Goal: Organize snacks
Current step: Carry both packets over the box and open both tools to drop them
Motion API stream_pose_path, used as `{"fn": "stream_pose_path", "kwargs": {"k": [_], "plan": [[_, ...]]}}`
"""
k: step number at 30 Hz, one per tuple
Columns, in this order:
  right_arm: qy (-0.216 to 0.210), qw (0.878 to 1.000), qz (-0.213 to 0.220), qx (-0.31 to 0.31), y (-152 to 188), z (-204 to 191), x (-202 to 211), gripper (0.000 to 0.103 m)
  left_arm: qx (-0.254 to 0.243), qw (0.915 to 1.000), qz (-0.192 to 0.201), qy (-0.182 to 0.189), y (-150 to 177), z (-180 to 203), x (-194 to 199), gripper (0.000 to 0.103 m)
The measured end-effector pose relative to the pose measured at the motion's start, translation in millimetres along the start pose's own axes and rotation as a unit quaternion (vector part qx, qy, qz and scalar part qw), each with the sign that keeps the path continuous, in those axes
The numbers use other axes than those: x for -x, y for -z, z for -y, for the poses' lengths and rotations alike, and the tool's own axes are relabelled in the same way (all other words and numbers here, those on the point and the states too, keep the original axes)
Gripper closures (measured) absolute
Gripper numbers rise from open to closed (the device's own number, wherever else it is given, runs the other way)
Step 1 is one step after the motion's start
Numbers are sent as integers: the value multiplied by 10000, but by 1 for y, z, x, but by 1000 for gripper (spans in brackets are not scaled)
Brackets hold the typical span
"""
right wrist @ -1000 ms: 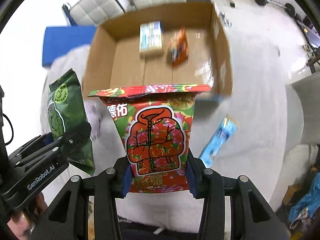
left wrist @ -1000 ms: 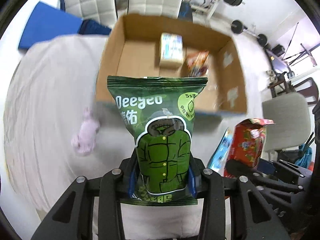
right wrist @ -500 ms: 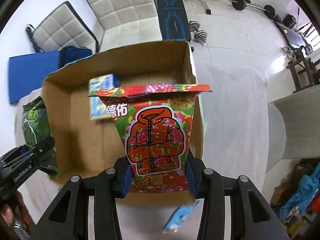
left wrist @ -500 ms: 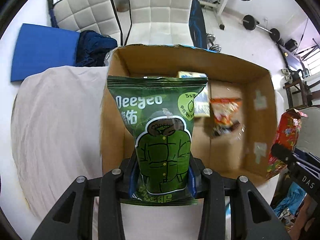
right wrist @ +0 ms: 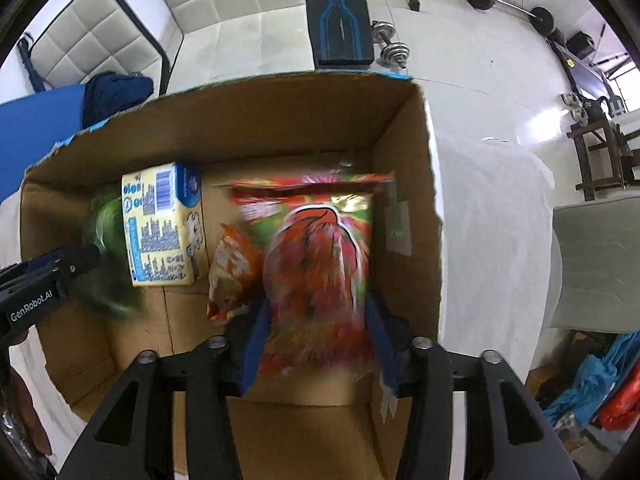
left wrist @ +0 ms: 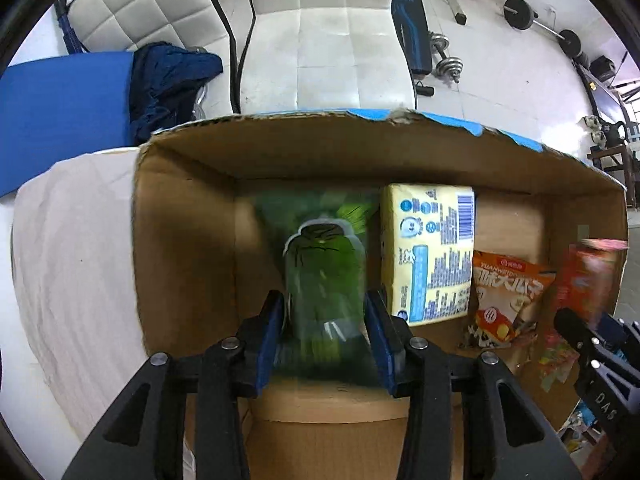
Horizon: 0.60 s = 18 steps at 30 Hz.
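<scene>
Left gripper: over the cardboard box, pointing down into it. Jaws opening; green snack bag between them, blurred, pads apparently just off its sides. Bag's long axis runs straight away from the fingers toward the box floor, in the left part of the box.

Right gripper: over the same box at its right end. Jaws opening, wider than the left's; red snack bag between them, blurred, long axis likewise pointing down and away. Each hand is nearest its own bag.

Box contents, between the two bags: yellow carton, lying flat just beside the green bag; orange snack pouch, close by the red bag.

Obstructions: none judged below either bag; the carton sits close.

Beyond the box: white cloth, quilted chairs, dumbbells on the floor.
</scene>
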State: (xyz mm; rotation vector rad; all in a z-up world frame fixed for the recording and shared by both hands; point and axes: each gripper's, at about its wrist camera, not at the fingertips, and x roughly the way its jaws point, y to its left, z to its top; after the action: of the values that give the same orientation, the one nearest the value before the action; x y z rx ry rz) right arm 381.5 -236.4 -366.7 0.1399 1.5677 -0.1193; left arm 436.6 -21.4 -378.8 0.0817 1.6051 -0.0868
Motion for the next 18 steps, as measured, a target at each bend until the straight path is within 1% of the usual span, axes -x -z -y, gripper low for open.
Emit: {"fn": "stream_pose_path", "kwargs": {"k": [1,4,5,11,18], "plan": [[-9,10000,34,-14,-1,1,0,32,46,10000,-14,44,-2,-1,0,57],[-38,10000,66,-13,-5,3,1,32,171,9997,62,154,-5,-4,5,49],[-47,10000,68,-7,-5,3,2,32,179,9997,79,161,-4,-4,7,48],[-22,9999,111,95,1,-2,11,32,132,9997,178,115,7,-2,17,47],[-78,9998,27,205,25,-9,10,32,199,9989,399,149,41,-4,36,47]]}}
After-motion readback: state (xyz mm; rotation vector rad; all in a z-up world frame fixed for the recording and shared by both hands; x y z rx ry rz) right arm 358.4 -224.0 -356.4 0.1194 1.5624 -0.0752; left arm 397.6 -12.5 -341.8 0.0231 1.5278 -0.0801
